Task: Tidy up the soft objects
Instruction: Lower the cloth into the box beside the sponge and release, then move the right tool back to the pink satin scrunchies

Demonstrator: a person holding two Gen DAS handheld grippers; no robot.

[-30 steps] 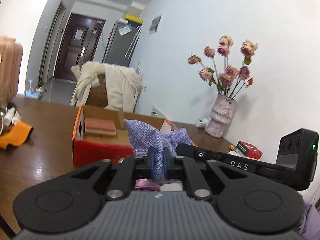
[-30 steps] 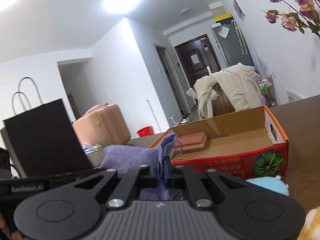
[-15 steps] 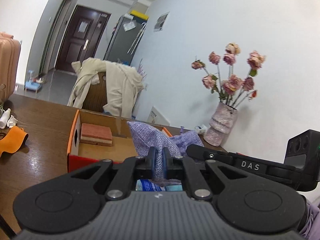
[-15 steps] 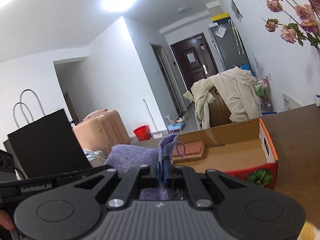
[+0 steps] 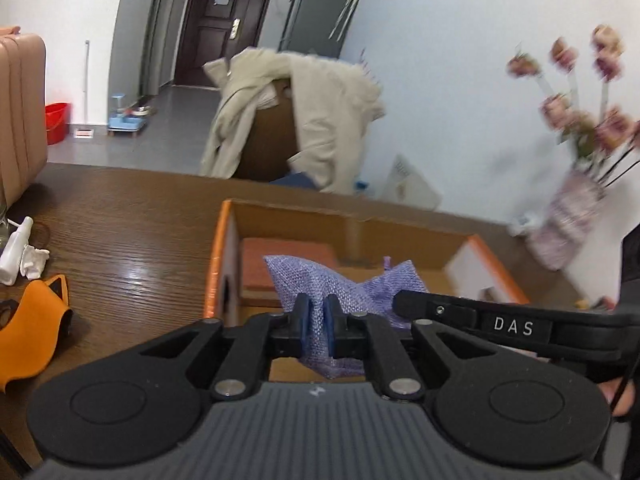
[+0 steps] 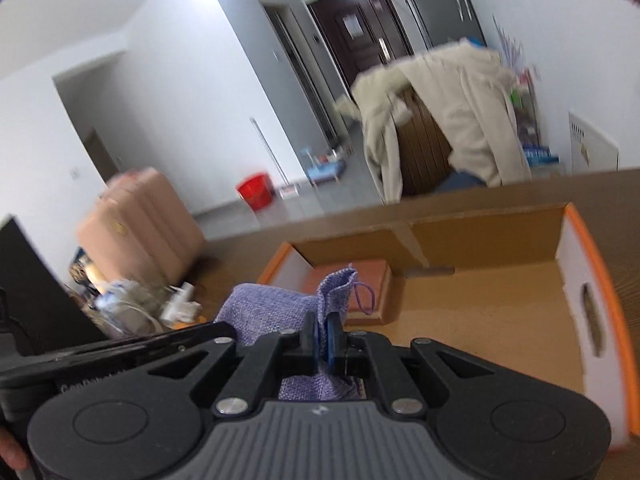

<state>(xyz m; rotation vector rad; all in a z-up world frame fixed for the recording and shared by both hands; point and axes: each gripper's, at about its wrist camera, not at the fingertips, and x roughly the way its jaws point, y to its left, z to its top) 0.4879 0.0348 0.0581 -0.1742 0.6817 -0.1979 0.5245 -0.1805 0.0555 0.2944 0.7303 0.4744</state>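
Note:
A purple woven drawstring pouch (image 5: 344, 288) hangs between both grippers over an open cardboard box (image 5: 360, 224) with orange edges. My left gripper (image 5: 316, 316) is shut on one end of the pouch. My right gripper (image 6: 322, 336) is shut on the other end of the pouch (image 6: 272, 308), near its drawstring loop. A reddish-brown pad (image 6: 368, 280) lies flat in the box (image 6: 480, 312) at its far left corner; in the left wrist view this pad (image 5: 288, 256) sits just behind the pouch. The right gripper's body crosses the left wrist view at the right.
The box stands on a dark wooden table (image 5: 120, 240). An orange soft item (image 5: 32, 332) and a small white bottle (image 5: 16, 252) lie at the left. A vase of dried flowers (image 5: 568, 224) stands at the right. A coat-draped chair (image 5: 296, 120) stands behind the table.
Both grippers carried the pouch forward over the box and tipped downward, so the box interior now fills the lower views. Both grips stay shut on the pouch.

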